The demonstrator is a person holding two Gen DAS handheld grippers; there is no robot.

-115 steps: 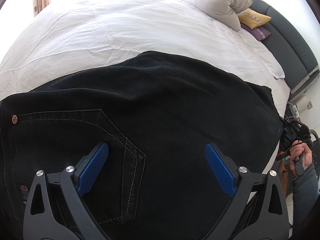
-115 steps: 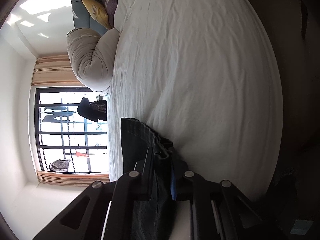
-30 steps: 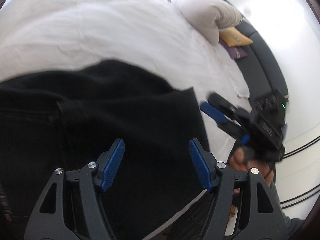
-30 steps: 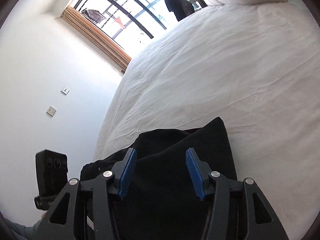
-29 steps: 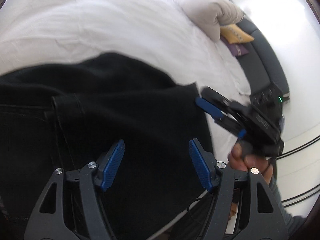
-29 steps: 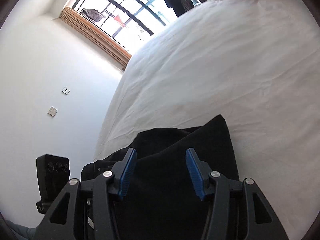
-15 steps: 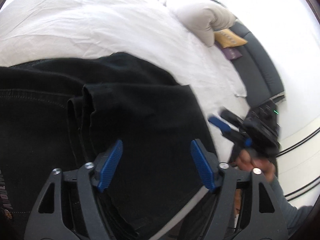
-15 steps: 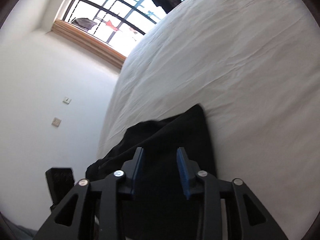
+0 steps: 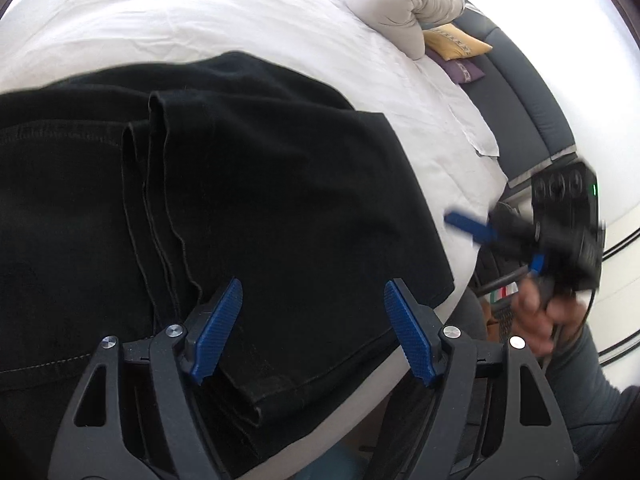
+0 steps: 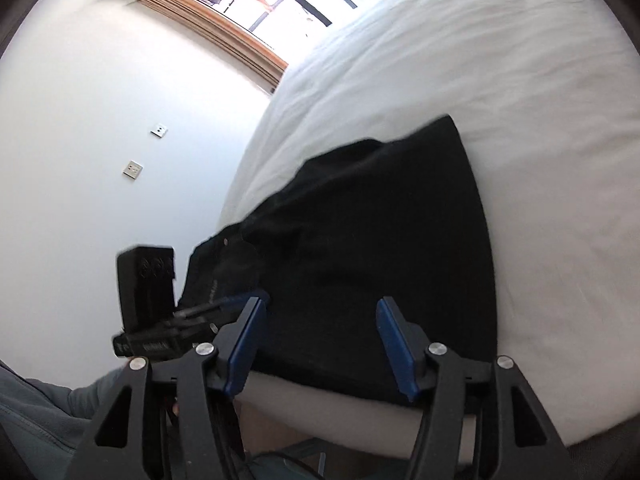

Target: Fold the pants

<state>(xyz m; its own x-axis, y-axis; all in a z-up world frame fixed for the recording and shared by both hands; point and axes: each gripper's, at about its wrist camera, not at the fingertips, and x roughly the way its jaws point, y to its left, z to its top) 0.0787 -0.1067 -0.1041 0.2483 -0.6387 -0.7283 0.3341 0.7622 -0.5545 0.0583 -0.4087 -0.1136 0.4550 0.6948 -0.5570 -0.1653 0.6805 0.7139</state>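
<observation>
Two blue-ribbed tools, left [image 9: 312,330] and right [image 10: 320,346], gaping and empty, the right just widened, over folded black denim pants [image 9: 260,200].

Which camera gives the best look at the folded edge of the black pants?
The left wrist view. The pants fill it, with the layered hem edges and stitching sharp, lying on the bed. The right wrist view shows them only as a dark, blurred shape with no layers visible.

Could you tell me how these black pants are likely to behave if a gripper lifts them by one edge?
The black pants would probably sag and unfold, since the stacked layers lie loose, with soft creases. They look like thick denim with stitched seams, so likely fairly heavy. They seem unlikely to slide freely on the wrinkled white sheet.
</observation>
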